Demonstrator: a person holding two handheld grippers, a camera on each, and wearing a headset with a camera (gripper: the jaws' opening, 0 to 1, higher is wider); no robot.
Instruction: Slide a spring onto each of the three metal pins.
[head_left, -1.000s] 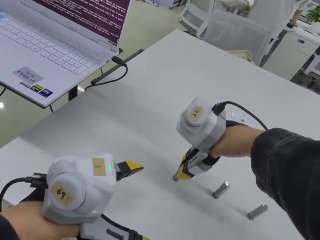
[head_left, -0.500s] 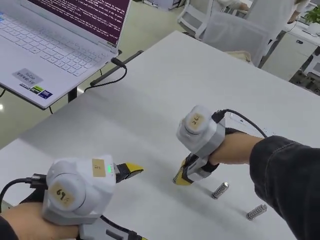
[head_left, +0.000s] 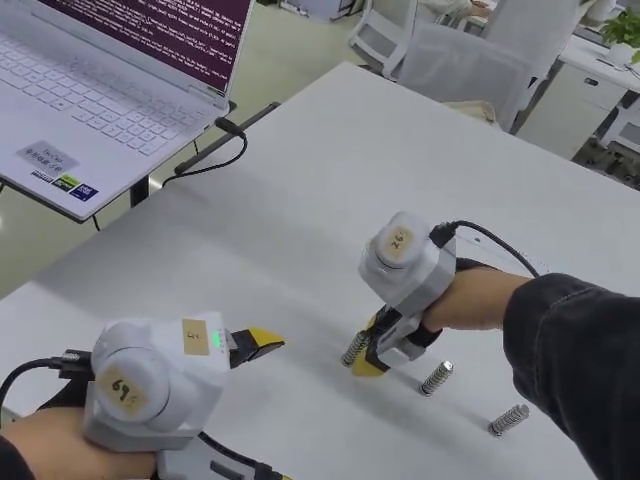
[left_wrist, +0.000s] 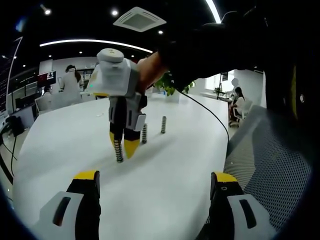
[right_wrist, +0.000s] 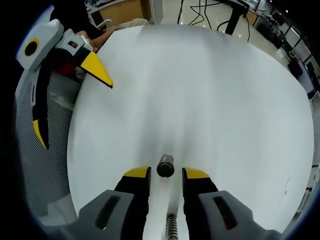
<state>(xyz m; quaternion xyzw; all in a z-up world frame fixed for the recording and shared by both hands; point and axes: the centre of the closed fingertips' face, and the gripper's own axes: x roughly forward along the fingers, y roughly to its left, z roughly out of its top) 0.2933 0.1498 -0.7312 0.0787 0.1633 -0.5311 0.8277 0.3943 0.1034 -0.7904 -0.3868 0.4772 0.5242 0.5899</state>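
While the right tongs (head_left: 366, 361) pinch a spring (head_left: 354, 348) between nearly closed jaws, the hand behind them (head_left: 470, 296) reaches in from the right in a dark sleeve, with the wrist bent so the yellow tips point steeply down at the white tabletop (head_left: 300, 200). The spring leans in the grip. Its lower end is at or just above the surface, and I cannot tell whether it touches. In the right gripper view its dark round end sits squarely between the two tips. Two more springs stand on the tabletop just to the right of the held one: the nearer spring (head_left: 436, 378) is close beside the right tongs, and the farther spring (head_left: 508, 420) is out toward the sleeve. The left tongs (head_left: 256, 405) are held low at the near left corner, well apart from the work, with jaws spread wide and nothing between them, aimed across the tabletop at the right tongs. A laptop (head_left: 100, 90) sits open at the far left.
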